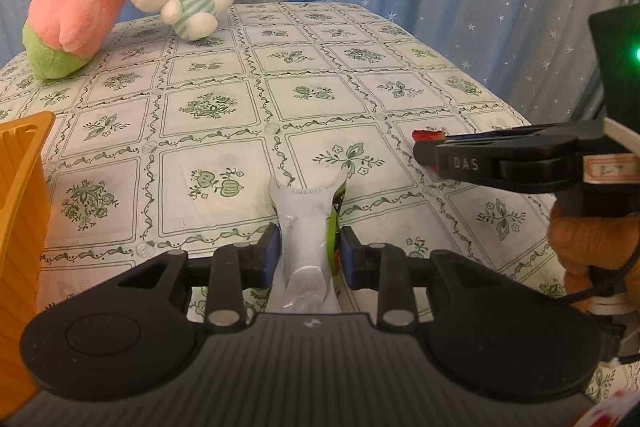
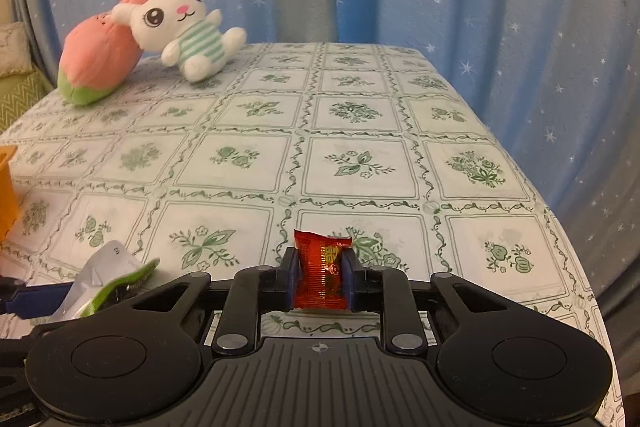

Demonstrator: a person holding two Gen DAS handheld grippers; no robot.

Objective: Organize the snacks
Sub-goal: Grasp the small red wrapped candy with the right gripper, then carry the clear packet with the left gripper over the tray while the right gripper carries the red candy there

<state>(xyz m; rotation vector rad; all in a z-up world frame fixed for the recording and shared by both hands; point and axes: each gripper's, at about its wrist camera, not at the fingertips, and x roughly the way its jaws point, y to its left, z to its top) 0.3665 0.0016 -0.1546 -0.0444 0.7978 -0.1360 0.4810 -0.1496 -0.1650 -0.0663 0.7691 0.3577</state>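
Orange bin (image 1: 22,211) at far left, likely the drop spot. Left gripper (image 1: 307,251): fingers clamped on a silver-green snack pouch (image 1: 306,227), over the near desk (image 1: 224,99). Right gripper (image 2: 319,277): fingers clamped on a red candy packet (image 2: 320,267). Carry leftward, firm squeeze, release inside bin only.

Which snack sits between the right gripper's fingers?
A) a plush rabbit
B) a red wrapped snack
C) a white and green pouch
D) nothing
B: in the right wrist view the right gripper pinches a red snack; the white and green pouch is in the left gripper.
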